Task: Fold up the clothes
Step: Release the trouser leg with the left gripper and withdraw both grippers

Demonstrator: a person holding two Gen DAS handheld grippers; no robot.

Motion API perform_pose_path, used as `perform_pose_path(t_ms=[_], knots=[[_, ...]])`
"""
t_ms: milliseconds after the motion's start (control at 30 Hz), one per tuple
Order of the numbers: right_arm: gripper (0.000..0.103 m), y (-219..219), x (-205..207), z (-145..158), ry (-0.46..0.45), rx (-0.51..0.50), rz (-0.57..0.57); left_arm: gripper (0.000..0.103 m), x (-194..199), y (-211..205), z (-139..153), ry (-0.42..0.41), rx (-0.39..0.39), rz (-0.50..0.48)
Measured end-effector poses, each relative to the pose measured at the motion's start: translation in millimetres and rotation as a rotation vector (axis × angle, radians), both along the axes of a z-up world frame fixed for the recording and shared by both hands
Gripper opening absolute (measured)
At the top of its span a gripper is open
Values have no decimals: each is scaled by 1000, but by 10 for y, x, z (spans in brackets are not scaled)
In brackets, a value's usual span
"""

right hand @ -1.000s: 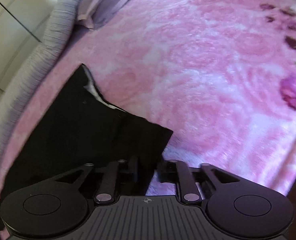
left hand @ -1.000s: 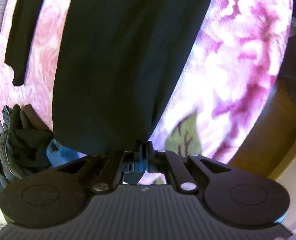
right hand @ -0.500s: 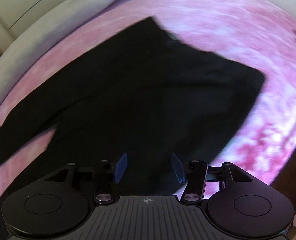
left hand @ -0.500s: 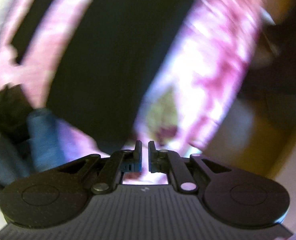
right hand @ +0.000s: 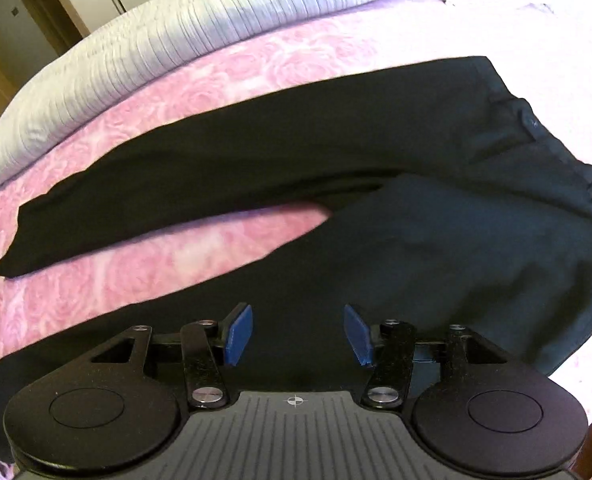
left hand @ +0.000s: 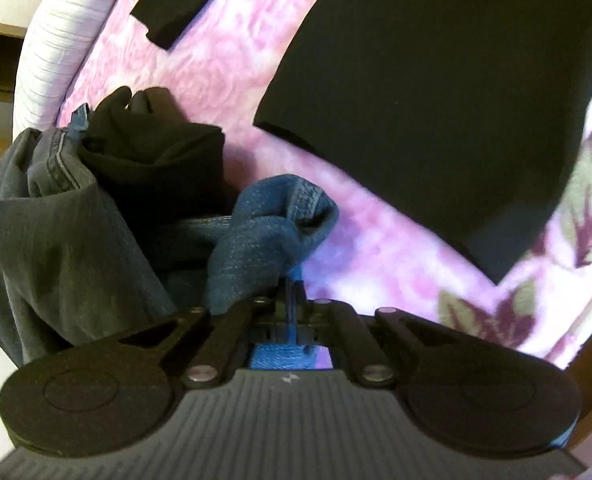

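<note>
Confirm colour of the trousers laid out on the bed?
Black trousers; clearest in the right wrist view.

No text, label, brand or number is legible anywhere here.

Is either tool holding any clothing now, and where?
Neither holds anything: the left tool is shut beside the jeans; the right tool is open above the black trousers.

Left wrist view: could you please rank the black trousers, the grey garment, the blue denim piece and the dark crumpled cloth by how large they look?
1. Black trousers
2. Grey garment
3. Dark crumpled cloth and blue denim piece: alike, and the denim lies nearer the camera, so unranked.
</note>
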State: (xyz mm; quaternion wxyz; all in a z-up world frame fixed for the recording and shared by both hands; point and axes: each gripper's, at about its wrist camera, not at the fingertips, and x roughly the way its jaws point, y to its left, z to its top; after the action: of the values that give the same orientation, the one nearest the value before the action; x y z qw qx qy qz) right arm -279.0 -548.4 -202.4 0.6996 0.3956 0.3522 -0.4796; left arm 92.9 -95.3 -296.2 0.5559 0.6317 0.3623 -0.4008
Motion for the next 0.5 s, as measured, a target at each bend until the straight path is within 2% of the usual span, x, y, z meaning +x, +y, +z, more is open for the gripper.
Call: perform_pose_path(t_ms=[167,267,333,400,500], knots=[[55,88,173,18,23,22,-28,1,-28,-29,-123,47,11,4],[55,201,272,105,28,23,-26,1,-75,8,-54,71,-4,28],[55,284,300,190,23,20,-26,10,-89,35,21,92,-25,64],[56,341,297,272,28,16,-22,23,-127,64,184,128,-54,132],[60,448,245,377,67,2,5,31,-174,37,468,169,-121,247]])
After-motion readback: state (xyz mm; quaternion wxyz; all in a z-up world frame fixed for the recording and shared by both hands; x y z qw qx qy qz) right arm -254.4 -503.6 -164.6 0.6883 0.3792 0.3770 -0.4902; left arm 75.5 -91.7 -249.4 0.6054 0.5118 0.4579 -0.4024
